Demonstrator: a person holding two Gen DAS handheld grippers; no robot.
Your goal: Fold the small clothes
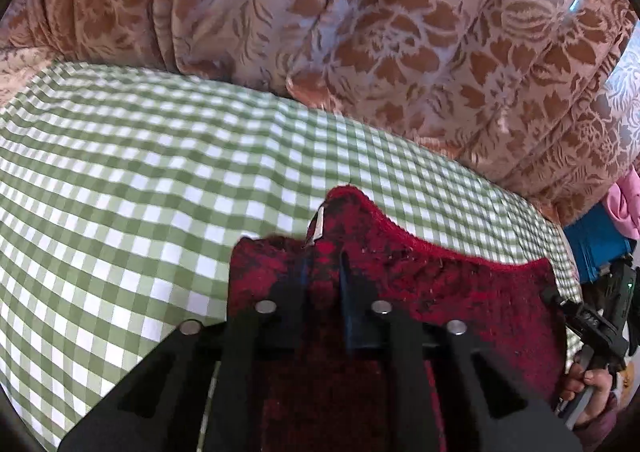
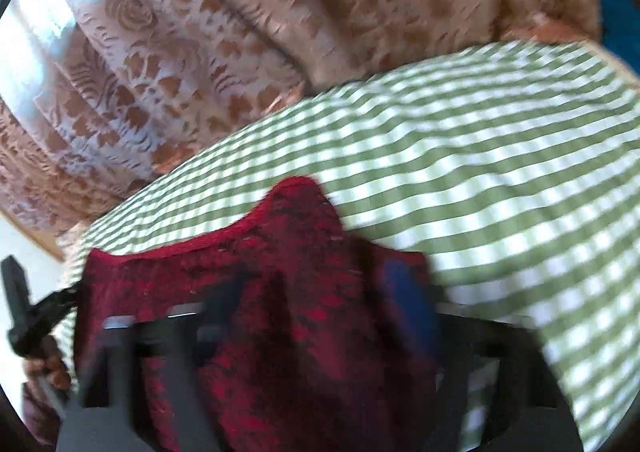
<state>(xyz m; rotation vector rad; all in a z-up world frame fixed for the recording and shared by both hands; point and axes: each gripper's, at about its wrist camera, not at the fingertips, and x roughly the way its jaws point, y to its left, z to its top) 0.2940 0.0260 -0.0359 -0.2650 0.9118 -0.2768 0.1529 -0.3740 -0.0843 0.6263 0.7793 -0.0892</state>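
**Red knit garment stretched above the checked cloth**

We see one small garment, a fuzzy knit in dark red flecked with black, with a ribbed red edge. It hangs spread above the green-and-white checked cloth, its top edge sagging between two raised corners. A small white tag shows near one corner.
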